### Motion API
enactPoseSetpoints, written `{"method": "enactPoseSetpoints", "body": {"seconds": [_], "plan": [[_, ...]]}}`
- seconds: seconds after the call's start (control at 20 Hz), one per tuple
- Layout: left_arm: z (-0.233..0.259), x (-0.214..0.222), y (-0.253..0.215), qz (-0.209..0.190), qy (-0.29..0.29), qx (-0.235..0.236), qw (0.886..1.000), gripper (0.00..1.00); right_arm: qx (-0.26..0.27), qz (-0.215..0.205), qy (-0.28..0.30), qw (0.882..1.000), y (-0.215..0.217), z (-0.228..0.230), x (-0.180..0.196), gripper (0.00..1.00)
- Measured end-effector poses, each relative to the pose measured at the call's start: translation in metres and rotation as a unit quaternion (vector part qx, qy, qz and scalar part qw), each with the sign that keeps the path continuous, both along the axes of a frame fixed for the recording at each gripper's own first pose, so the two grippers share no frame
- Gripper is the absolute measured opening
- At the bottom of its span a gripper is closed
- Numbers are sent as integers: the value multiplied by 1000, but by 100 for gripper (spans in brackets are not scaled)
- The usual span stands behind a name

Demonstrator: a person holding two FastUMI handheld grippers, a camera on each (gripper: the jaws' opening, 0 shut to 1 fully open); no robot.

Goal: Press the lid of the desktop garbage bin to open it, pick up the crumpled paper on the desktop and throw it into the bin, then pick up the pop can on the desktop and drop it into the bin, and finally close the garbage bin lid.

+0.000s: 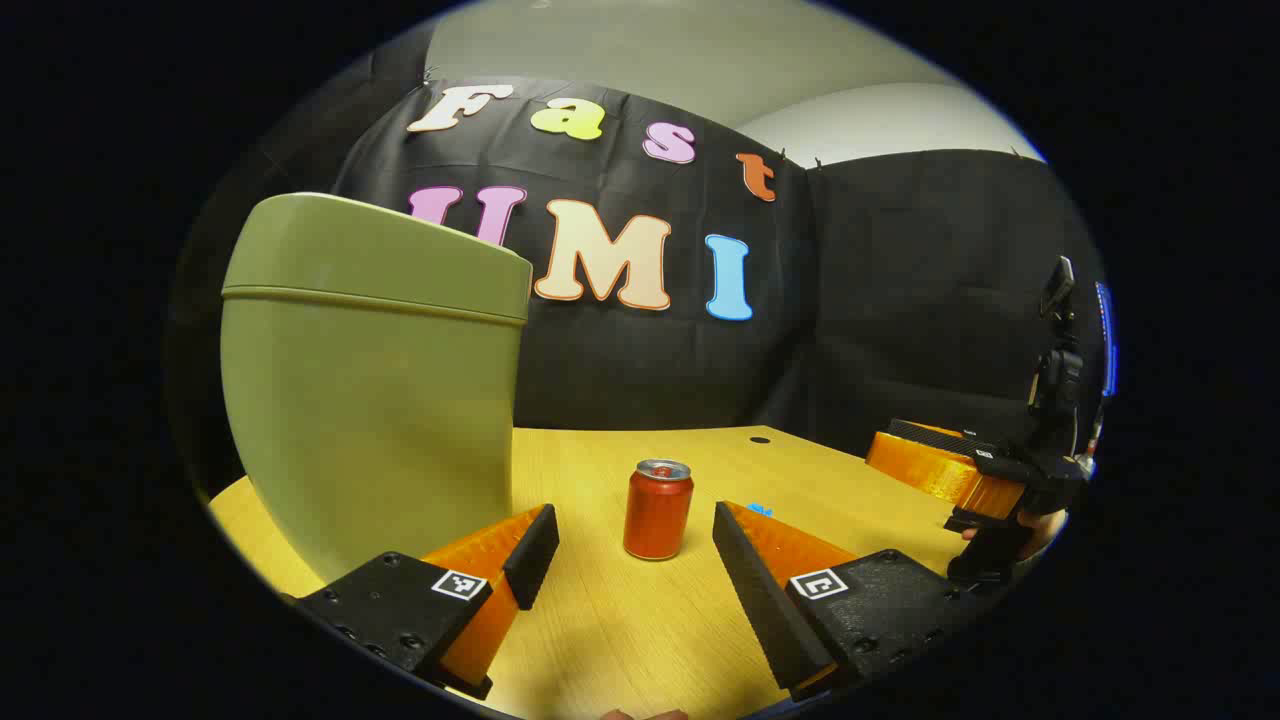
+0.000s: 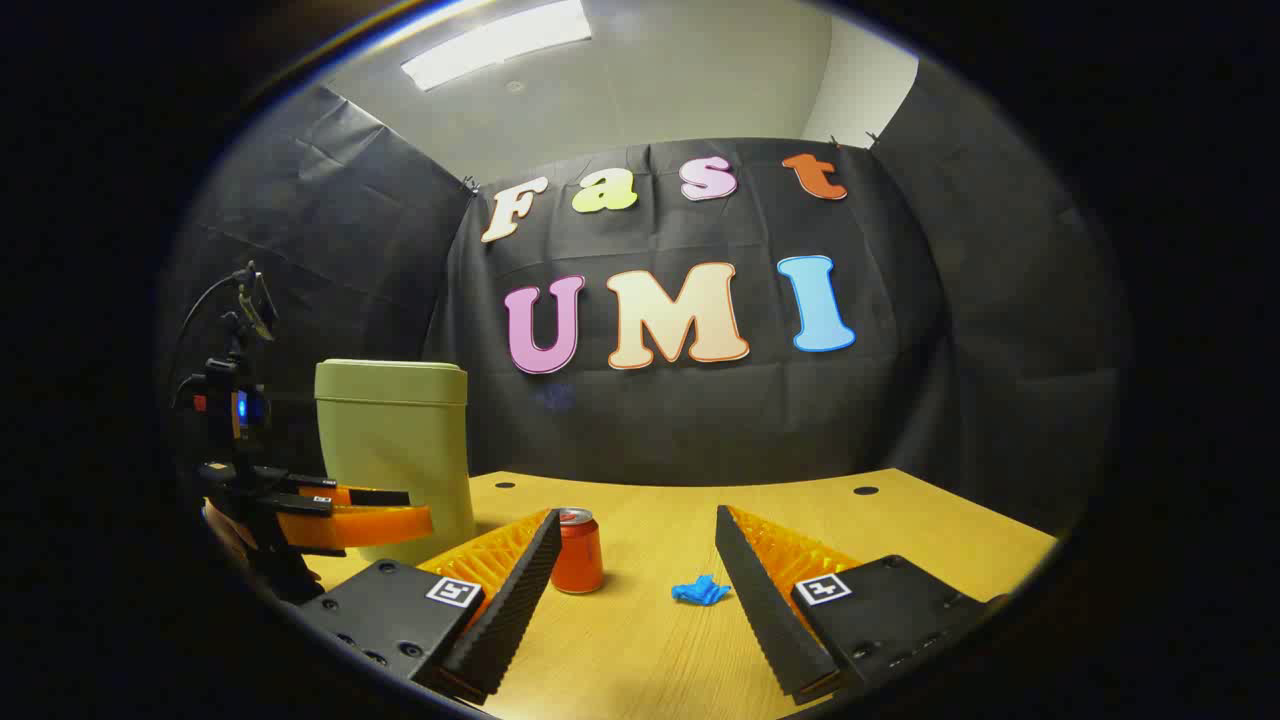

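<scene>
In the left gripper view the left gripper point(image 1: 632, 540) hangs low over the wooden counter point(image 1: 640, 640) with its fingers point(image 1: 530, 555) spread wide and nothing between them but air; the red pop can point(image 1: 658, 509) stands upright on the counter just ahead of the gap, untouched by either finger. To the left of that gripper, very near, rises the olive-green garbage bin point(image 1: 375, 400), its lid point(image 1: 370, 250) down and closed. A sliver of blue crumpled paper point(image 1: 760, 510) peeps out behind the right-hand finger. At the far right edge of the same view the right gripper point(image 1: 960, 480) shows, held by a hand point(image 1: 1030, 530); from this angle I cannot tell its opening. In the right gripper view the right gripper point(image 2: 637, 560) is likewise wide open and empty above the counter point(image 2: 650, 640). The pop can point(image 2: 577, 550) stands upright just beside the tip of its left-hand finger point(image 2: 520, 590), partly hidden by it, and the crumpled paper point(image 2: 701, 591) lies on the counter near the right-hand finger, well ahead of the palm. The garbage bin point(image 2: 400, 450) stands at the left rear with its lid point(image 2: 392, 382) shut, and the left gripper point(image 2: 340, 515) hovers in front of it, close to its side
</scene>
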State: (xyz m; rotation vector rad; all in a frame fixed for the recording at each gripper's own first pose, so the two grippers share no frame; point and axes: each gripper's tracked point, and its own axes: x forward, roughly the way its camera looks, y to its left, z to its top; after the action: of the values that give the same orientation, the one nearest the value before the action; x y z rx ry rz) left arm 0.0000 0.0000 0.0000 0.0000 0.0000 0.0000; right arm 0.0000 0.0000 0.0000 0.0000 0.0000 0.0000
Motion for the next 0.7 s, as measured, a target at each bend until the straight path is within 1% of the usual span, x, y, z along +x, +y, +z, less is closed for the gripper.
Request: {"method": "enactPoseSetpoints", "body": {"seconds": [0.2,0.7], "plan": [[0,1,-1,-2,0,3,1000,94,3,-1,1,1000,0,0,-1,98],[-2,0,1,1,4,5,1000,94,-11,6,14,1000,4,-10,2,98]]}}
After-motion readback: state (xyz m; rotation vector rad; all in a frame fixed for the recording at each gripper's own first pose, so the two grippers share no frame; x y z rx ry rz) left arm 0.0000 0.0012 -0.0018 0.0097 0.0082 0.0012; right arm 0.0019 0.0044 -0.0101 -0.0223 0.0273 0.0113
